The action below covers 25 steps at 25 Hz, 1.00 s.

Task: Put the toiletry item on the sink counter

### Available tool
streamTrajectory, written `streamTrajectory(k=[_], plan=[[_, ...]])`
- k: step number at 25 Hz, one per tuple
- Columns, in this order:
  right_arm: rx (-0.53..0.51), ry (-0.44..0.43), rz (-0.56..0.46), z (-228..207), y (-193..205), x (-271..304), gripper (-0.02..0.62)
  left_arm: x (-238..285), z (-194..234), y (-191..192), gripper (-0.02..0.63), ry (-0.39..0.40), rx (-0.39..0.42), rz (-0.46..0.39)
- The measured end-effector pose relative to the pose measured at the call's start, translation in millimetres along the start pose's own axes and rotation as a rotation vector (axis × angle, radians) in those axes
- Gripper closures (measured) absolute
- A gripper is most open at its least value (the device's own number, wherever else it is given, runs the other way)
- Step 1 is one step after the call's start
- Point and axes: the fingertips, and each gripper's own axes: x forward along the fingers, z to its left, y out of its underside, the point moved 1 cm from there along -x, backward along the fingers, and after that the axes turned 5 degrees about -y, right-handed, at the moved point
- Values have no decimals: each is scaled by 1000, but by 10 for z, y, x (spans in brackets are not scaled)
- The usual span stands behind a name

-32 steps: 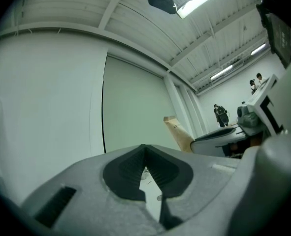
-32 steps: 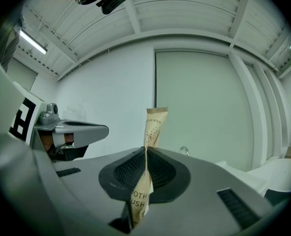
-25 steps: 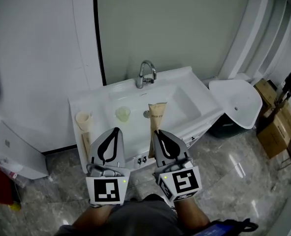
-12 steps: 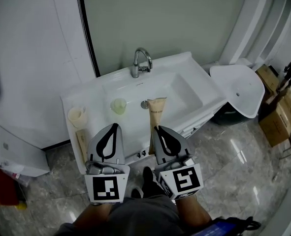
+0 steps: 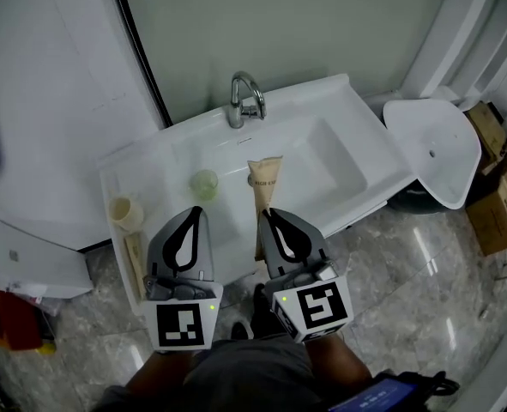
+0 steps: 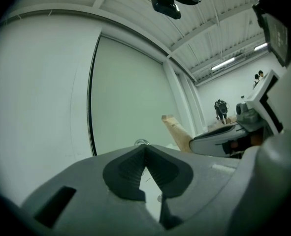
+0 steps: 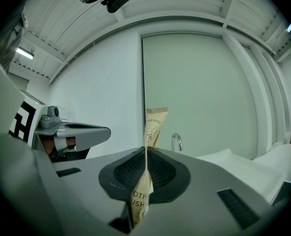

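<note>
A tan toothbrush packet (image 5: 262, 185) stands up out of my right gripper (image 5: 267, 215), which is shut on its lower end; in the right gripper view the packet (image 7: 153, 127) rises between the pinched jaws. It hangs over the basin of the white sink counter (image 5: 141, 166). My left gripper (image 5: 194, 214) is beside it to the left, shut with nothing between its jaws, over the counter's front left part. The chrome faucet (image 5: 245, 97) stands at the back of the basin.
A cream cup (image 5: 124, 213) and a flat tan box (image 5: 135, 254) sit on the counter's left side. A pale green cup (image 5: 204, 184) stands in the basin. A white bin lid (image 5: 437, 148) and cardboard boxes (image 5: 497, 174) lie to the right on the marble floor.
The view has shifted closer over the sink; the counter slid left and down in the picture. Both grippers keep their pose, the right one still holding the packet.
</note>
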Motion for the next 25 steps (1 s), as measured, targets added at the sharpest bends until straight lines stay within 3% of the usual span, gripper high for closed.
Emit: streamTrajectory(k=[9,15,25], plan=[[-28,-118,-61,-334,-383,476,577,429,147,-343,595,-121,45,-51],[-49,-164,-77,-352,-458,696,577,512,348,-339,595,-189,49,-48],[-40,-173,-8,-455,-249,1175,576,851,612,-55,595,-198,7,0]])
